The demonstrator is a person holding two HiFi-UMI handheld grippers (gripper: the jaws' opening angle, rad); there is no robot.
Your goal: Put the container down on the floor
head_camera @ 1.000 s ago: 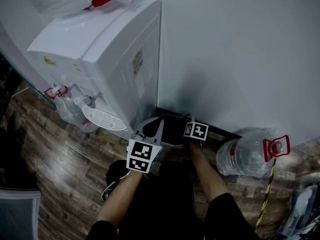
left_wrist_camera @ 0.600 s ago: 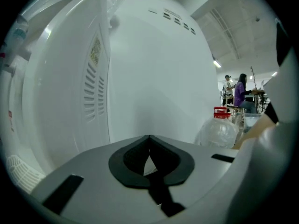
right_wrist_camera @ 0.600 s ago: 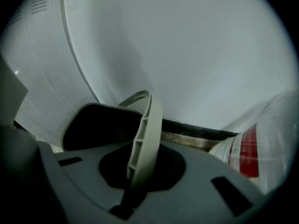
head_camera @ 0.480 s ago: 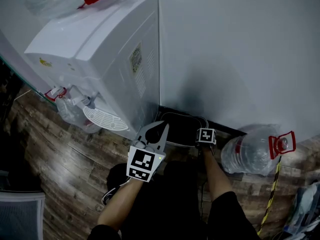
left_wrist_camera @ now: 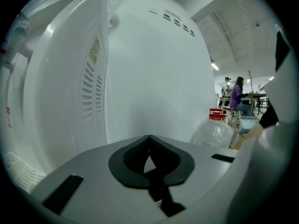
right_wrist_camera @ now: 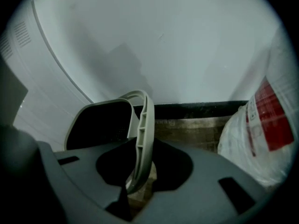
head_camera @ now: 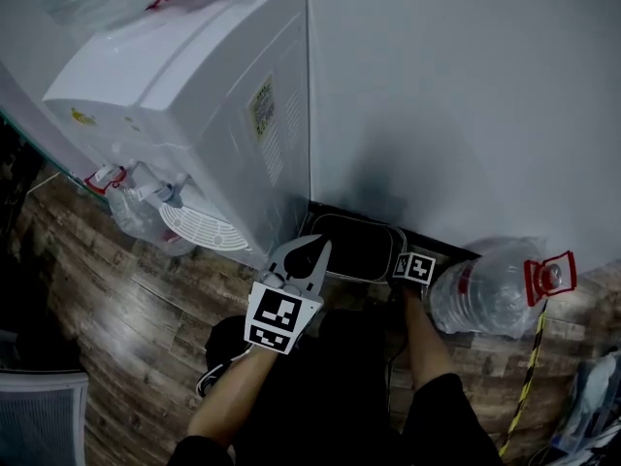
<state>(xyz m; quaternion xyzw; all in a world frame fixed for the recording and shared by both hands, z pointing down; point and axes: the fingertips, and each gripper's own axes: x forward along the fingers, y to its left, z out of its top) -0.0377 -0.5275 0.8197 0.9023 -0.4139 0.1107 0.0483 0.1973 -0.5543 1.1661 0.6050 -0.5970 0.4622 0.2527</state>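
The container [head_camera: 386,229], a grey bin with a dark inside, stands on the wood floor between the water dispenser [head_camera: 194,95] and the wall's black skirting. My right gripper [head_camera: 400,260] points down over its right rim. In the right gripper view the thin grey rim [right_wrist_camera: 145,120] runs between the jaws of the right gripper [right_wrist_camera: 142,146]. These jaws have just been opening and now stand open, with gaps beside the rim. My left gripper [head_camera: 312,246] hovers at the bin's left side, shut and empty. In its own view the left gripper's [left_wrist_camera: 149,136] tips meet.
A big clear water bottle [head_camera: 485,294] with a red cap [head_camera: 548,275] lies on the floor just right of the bin. The white wall [head_camera: 466,95] rises behind. A black shoe [head_camera: 225,343] is below the left gripper. Yellow-black tape [head_camera: 519,386] runs along the floor at right.
My right gripper has moved right and down, away from the left gripper, and the container went with it toward the water bottle. The left gripper has barely moved.
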